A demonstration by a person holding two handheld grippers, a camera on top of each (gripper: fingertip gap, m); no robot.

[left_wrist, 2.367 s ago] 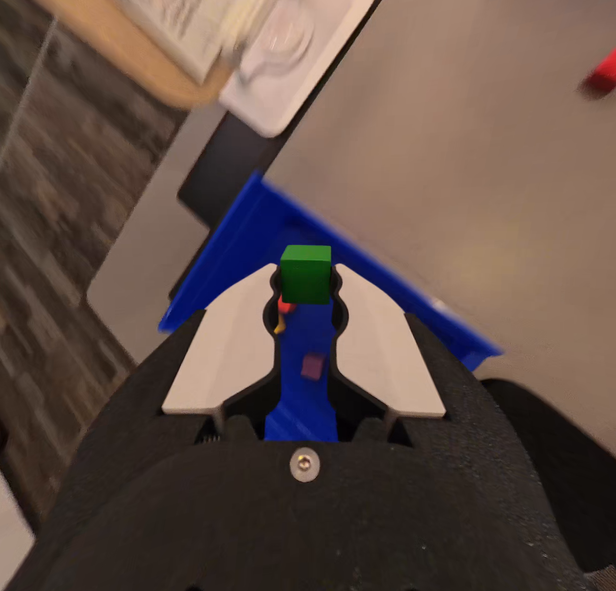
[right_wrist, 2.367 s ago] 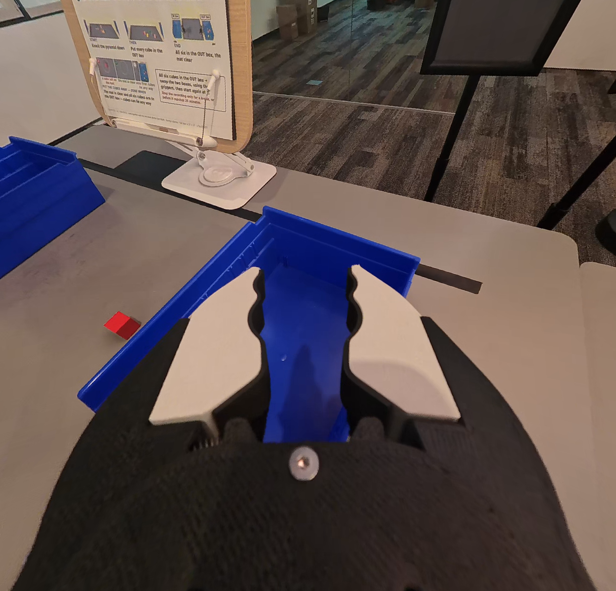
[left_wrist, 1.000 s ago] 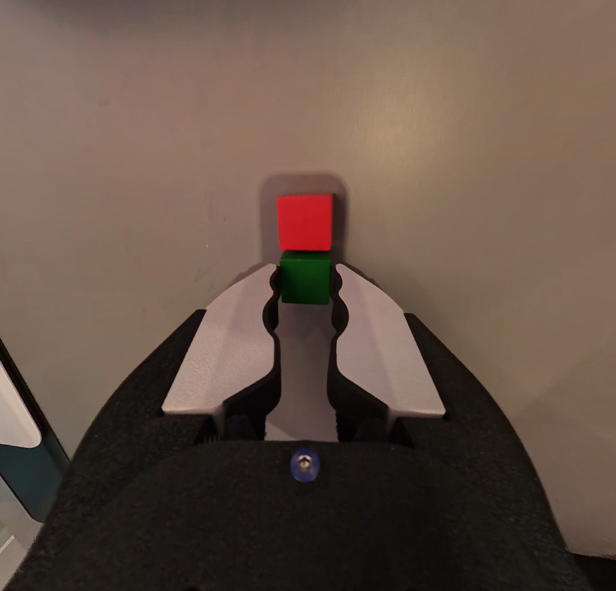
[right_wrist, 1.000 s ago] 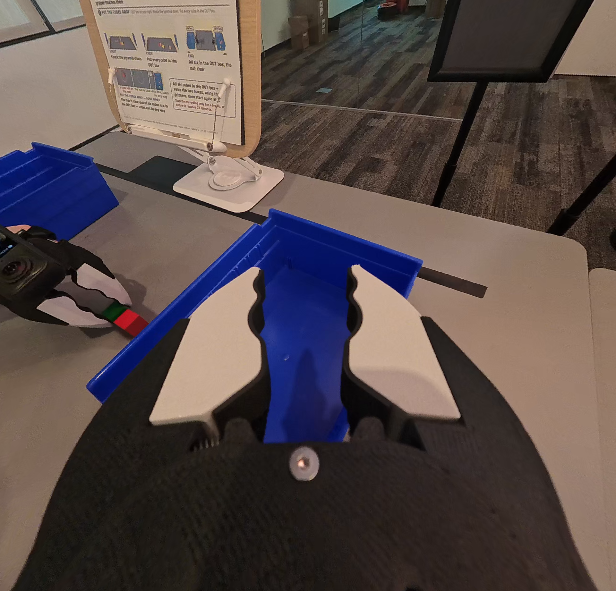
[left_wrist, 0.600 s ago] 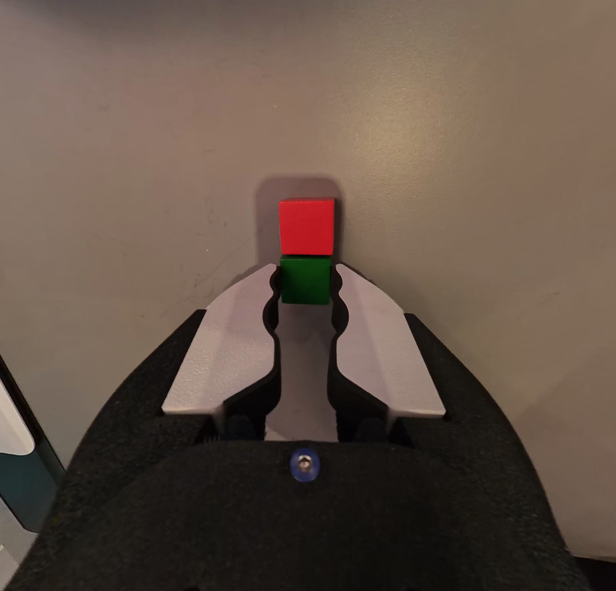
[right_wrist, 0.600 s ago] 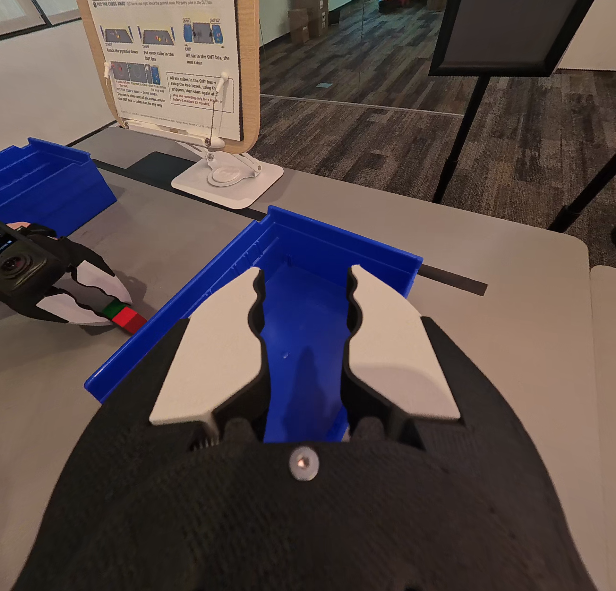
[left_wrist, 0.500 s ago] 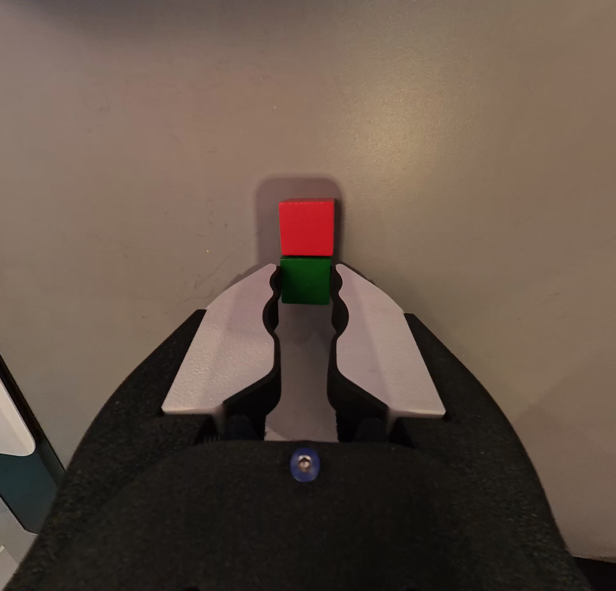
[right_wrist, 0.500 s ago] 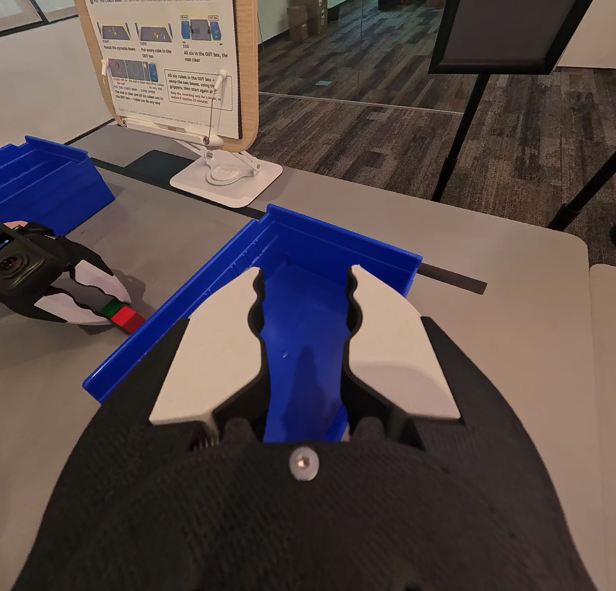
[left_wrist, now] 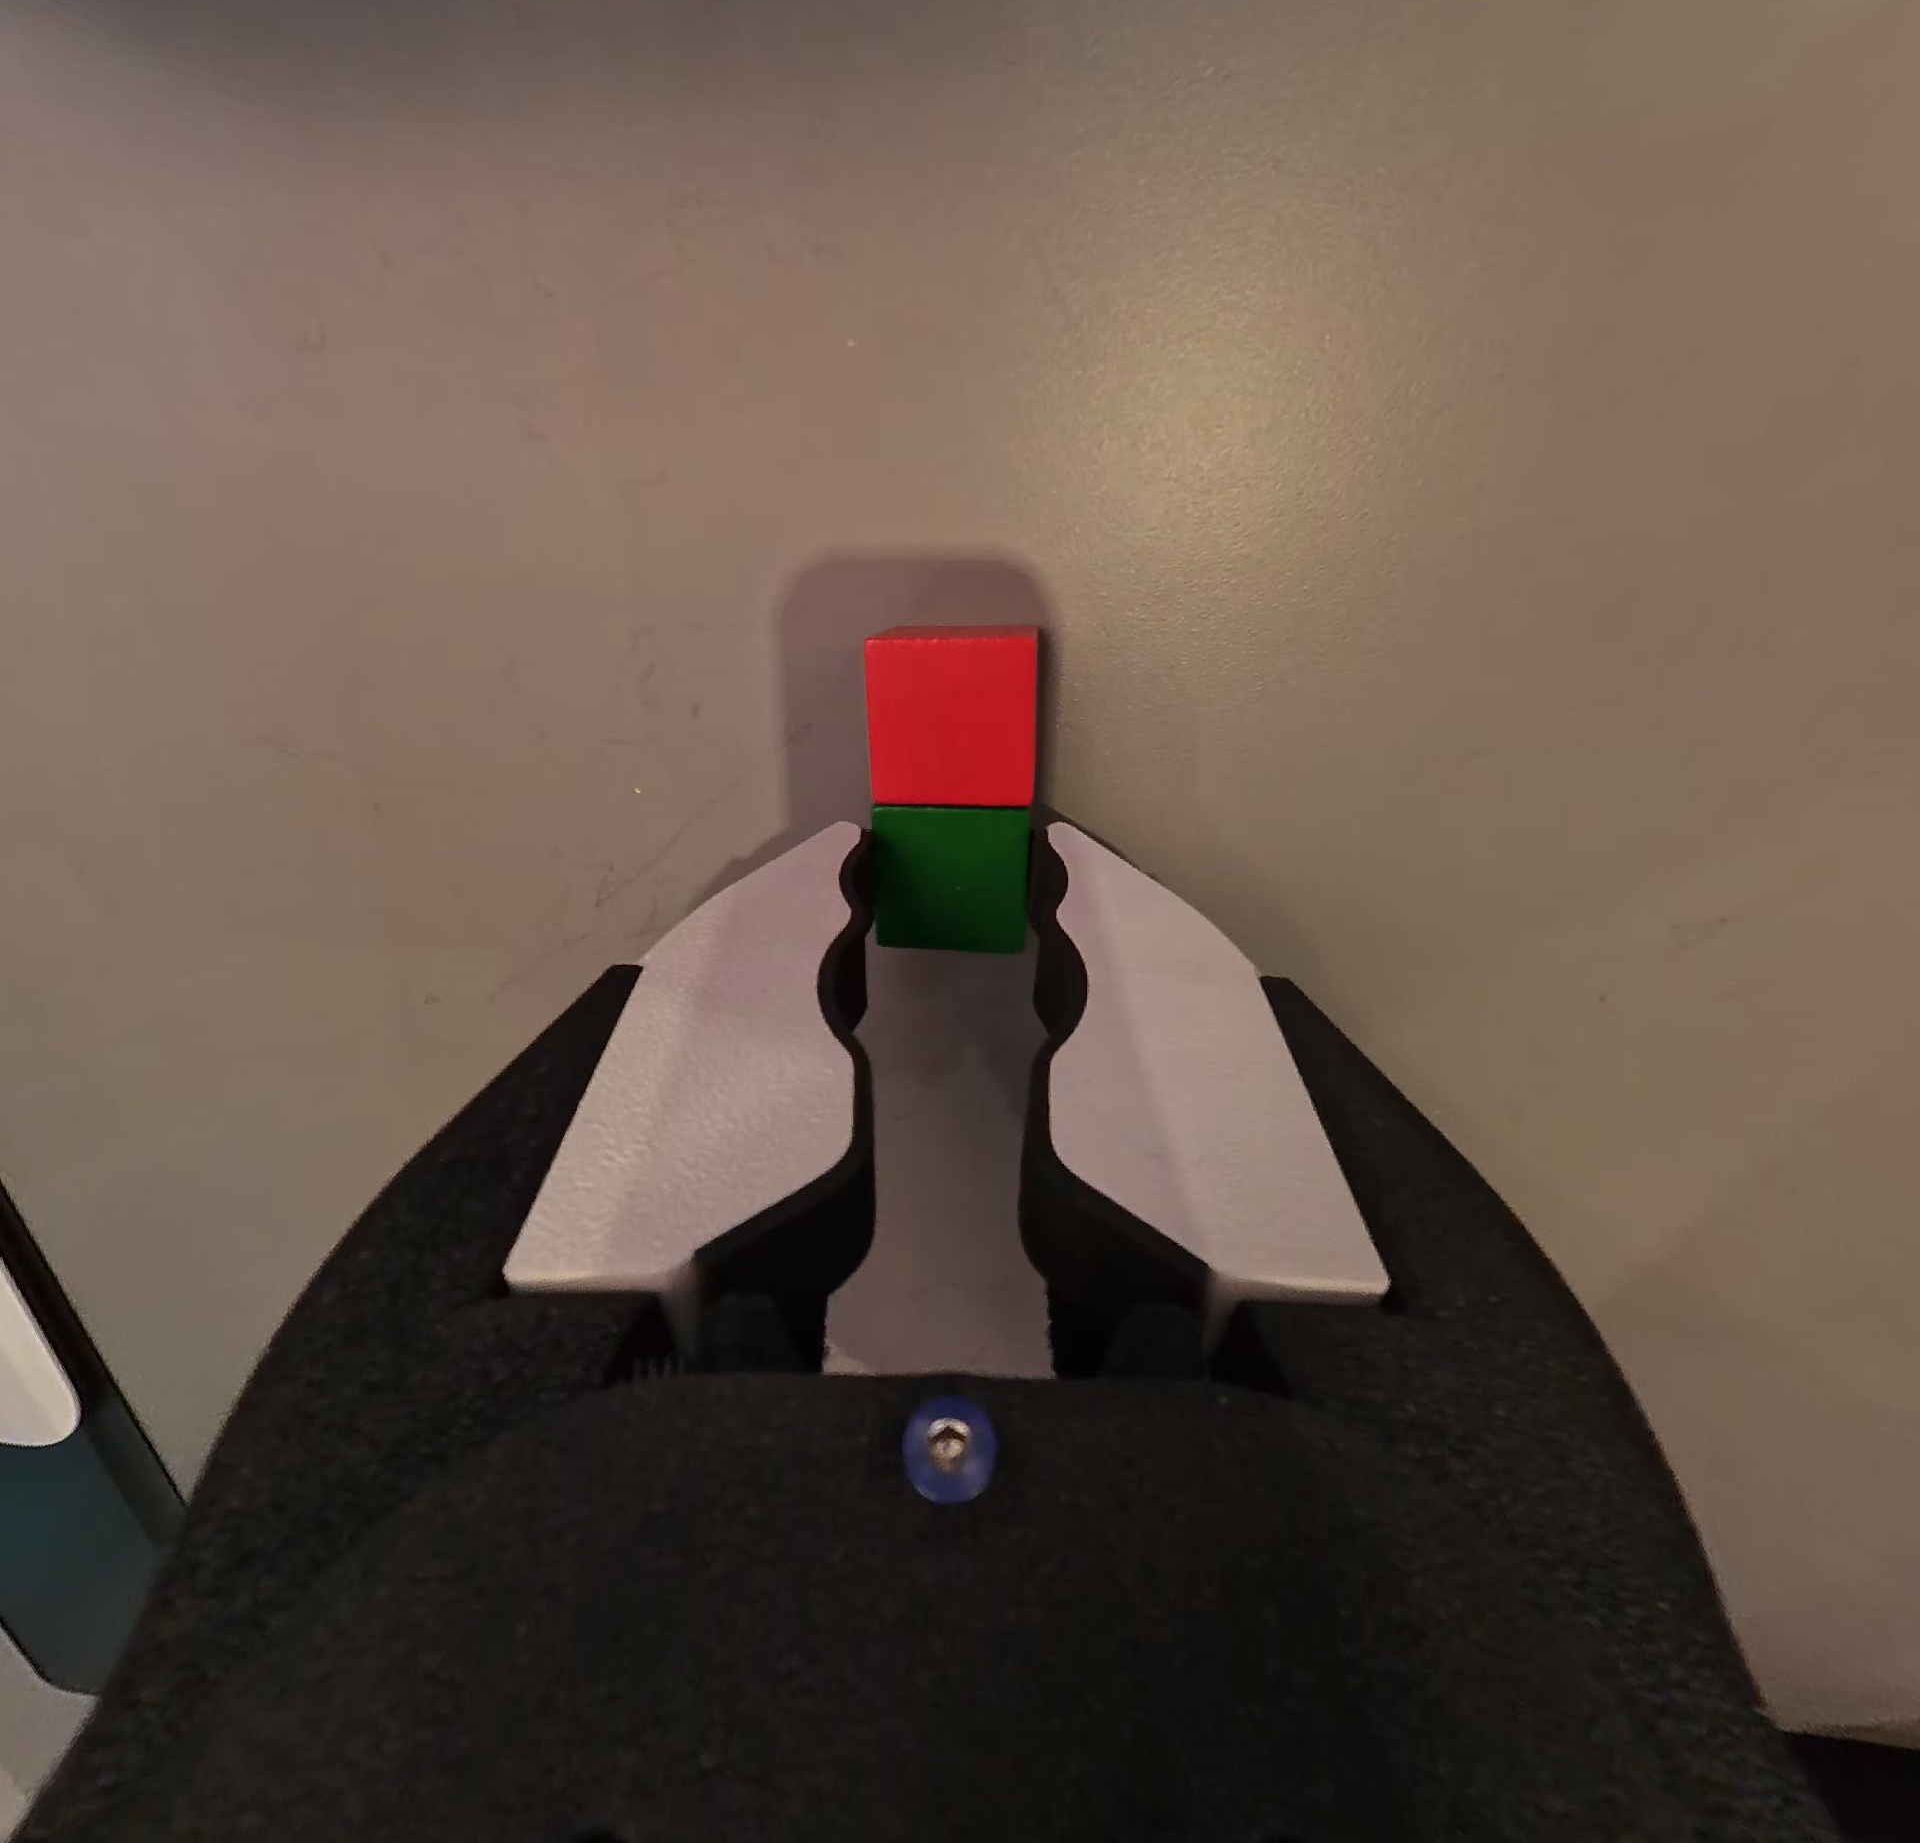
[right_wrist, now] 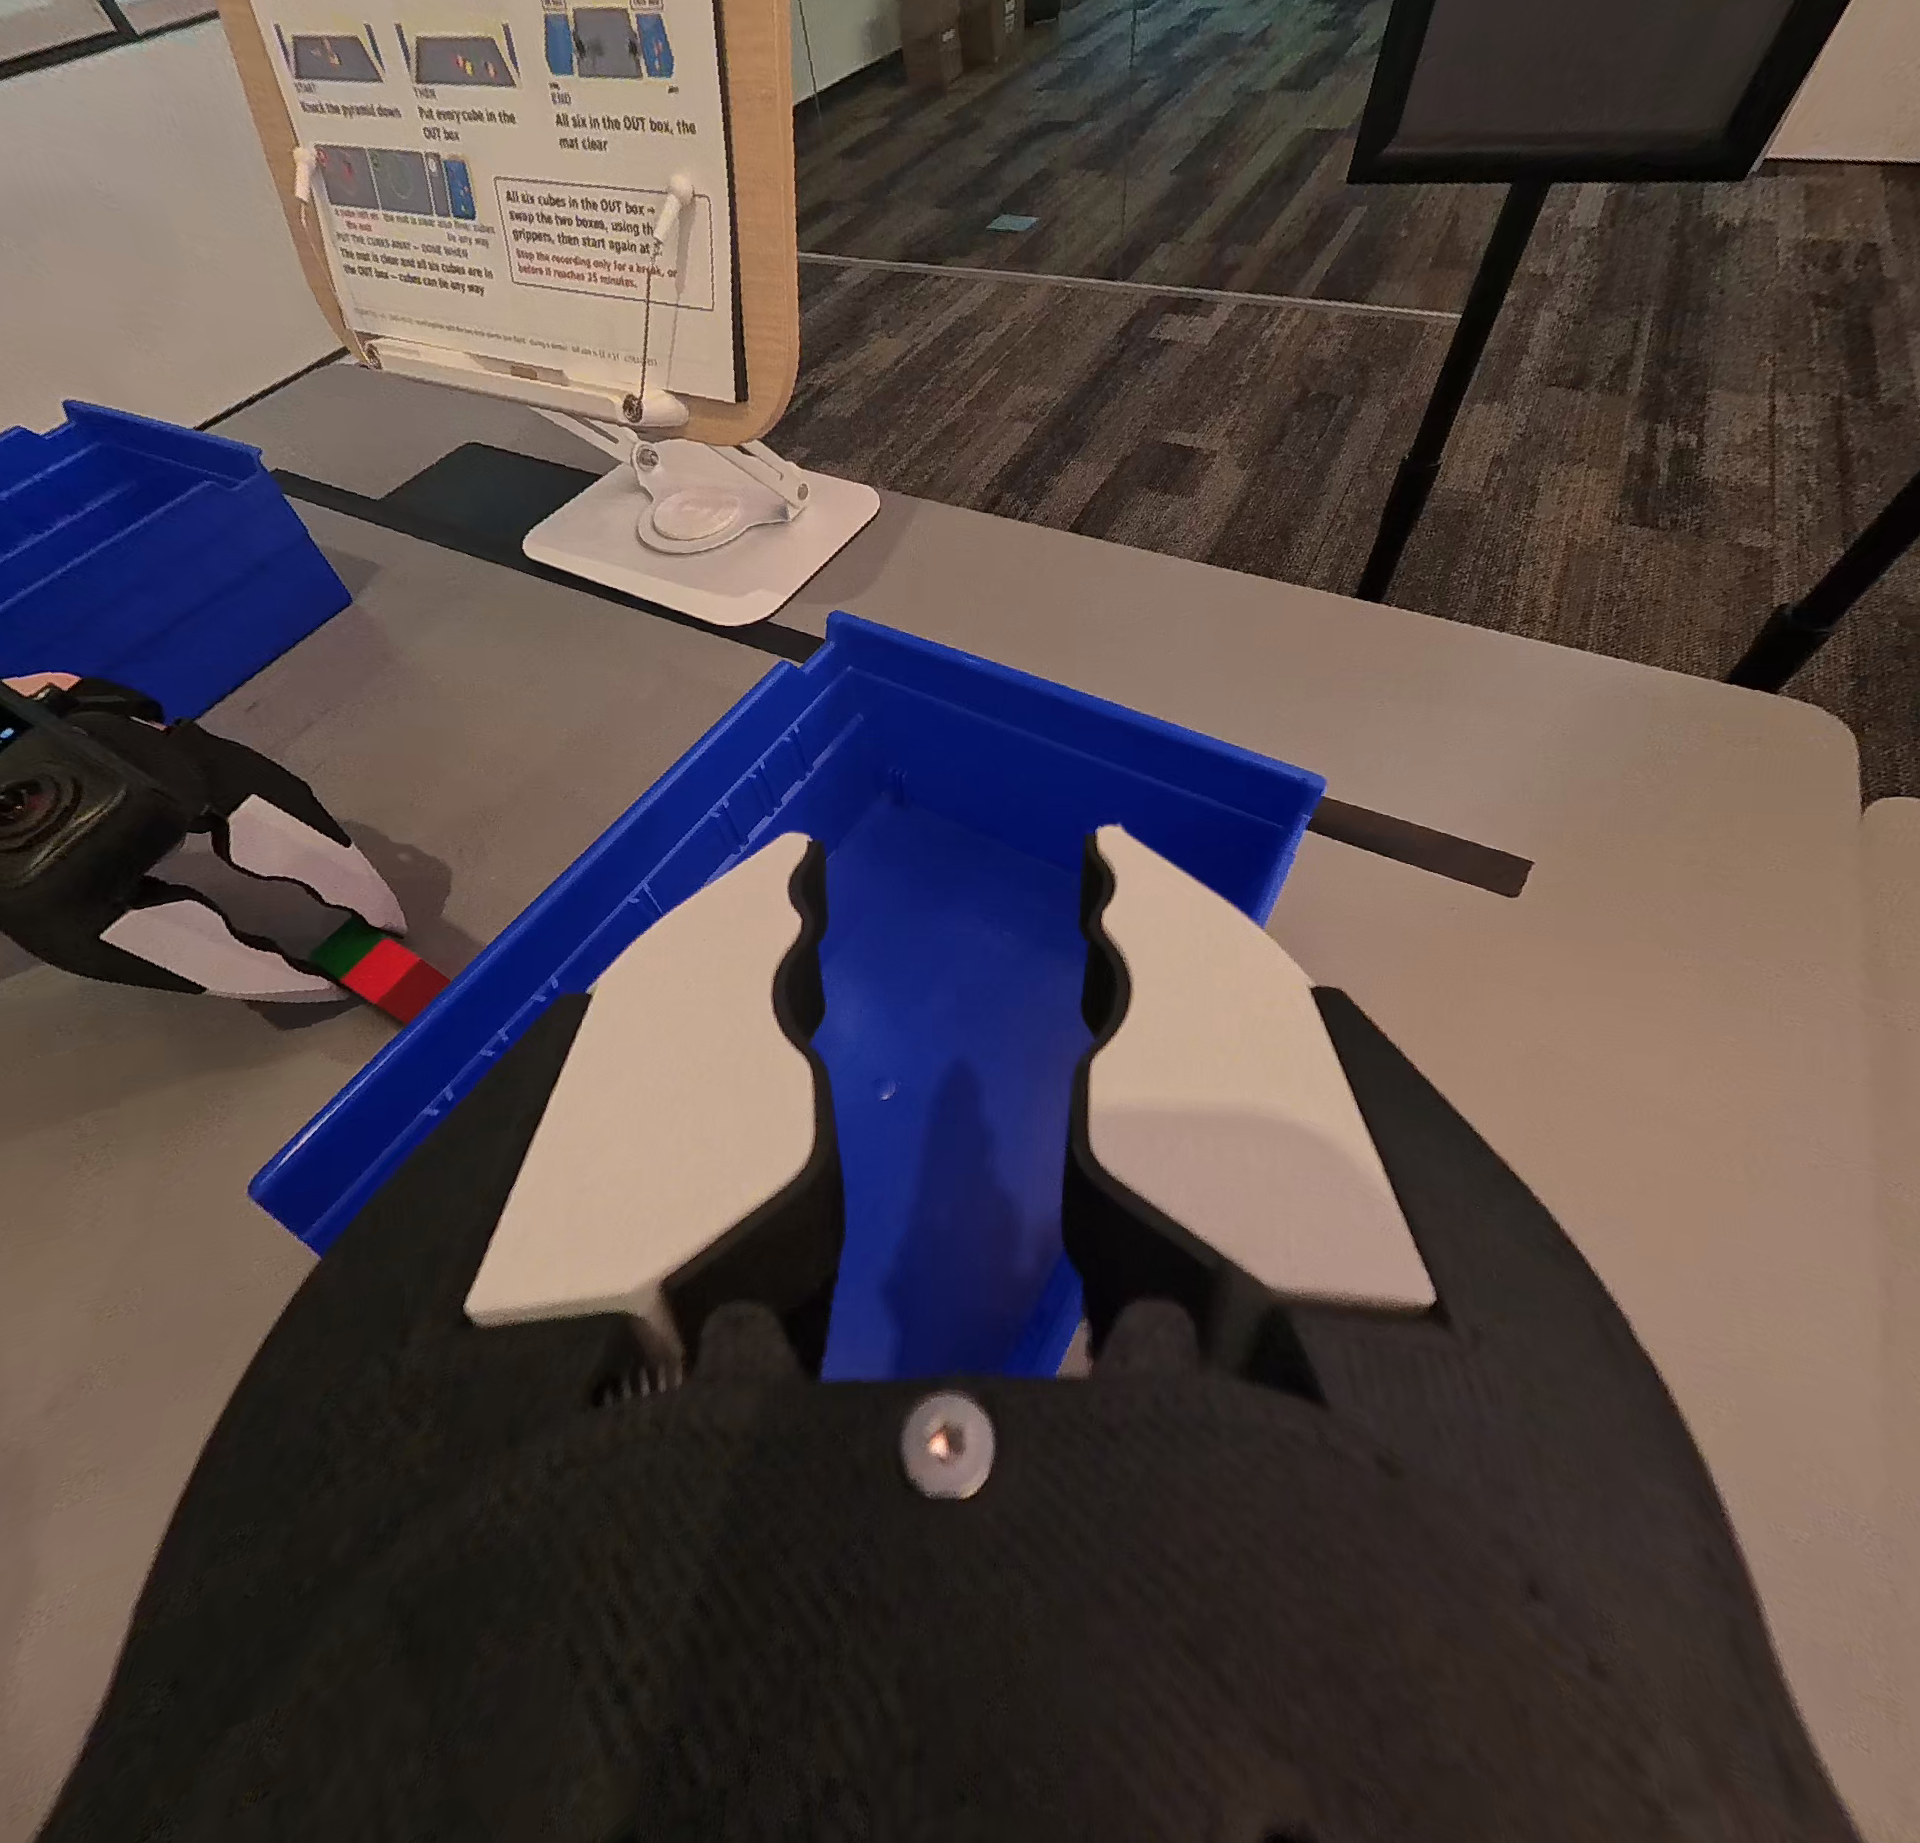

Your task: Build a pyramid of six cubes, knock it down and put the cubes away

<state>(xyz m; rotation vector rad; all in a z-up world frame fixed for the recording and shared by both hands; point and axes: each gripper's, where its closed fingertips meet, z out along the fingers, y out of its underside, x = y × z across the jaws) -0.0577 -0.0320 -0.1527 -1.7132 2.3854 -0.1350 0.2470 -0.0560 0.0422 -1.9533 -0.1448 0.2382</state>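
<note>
Cubes number two in view: a green cube (left_wrist: 952, 877) sits between the tips of the left gripper (left_wrist: 952, 884), and a red cube (left_wrist: 952, 715) lies on the grey table (left_wrist: 1455, 443) directly beyond it, the two faces touching. The left gripper's fingers (left_wrist: 727, 1045) are drawn in against the green cube's sides, gripping it low over the tabletop, with the cube at the very ends of the tips. From the right wrist view the same pair shows as a green-and-red strip (right_wrist: 379, 967) on the table just beside the long left wall of a blue bin (right_wrist: 1049, 744), which stands toward the far right part of the table. The right gripper (right_wrist: 951, 879) hangs above that bin with its jaws parted and nothing between them, the bin's bare floor showing through the gap. A second blue bin (right_wrist: 156, 546) stands at the table's far left, and an instruction board on a white stand (right_wrist: 707, 536) rests at the far edge
</note>
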